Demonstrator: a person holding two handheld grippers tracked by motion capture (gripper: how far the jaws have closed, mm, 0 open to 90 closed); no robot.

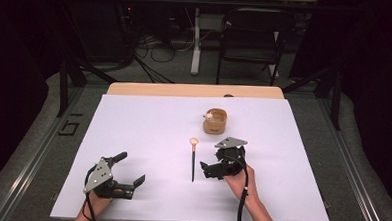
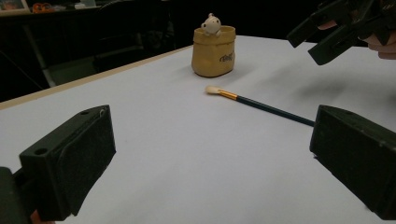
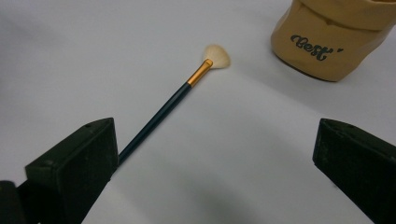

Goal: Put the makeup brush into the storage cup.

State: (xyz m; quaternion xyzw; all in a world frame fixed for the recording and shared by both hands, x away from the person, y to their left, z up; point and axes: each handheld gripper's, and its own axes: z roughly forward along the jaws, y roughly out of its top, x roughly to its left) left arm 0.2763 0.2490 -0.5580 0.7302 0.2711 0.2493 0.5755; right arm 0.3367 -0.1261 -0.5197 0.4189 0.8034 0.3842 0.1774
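the makeup brush (image 1: 193, 160) lies flat on the white table (image 1: 147, 138), tip toward 12 o'clock, just below the tan pot (image 1: 215, 121). the right gripper (image 1: 212, 165) hovers at the brush's 3 o'clock, jaws wide apart, holding nothing. the left gripper (image 1: 130, 168), at 8 o'clock, gapes wide and empty.
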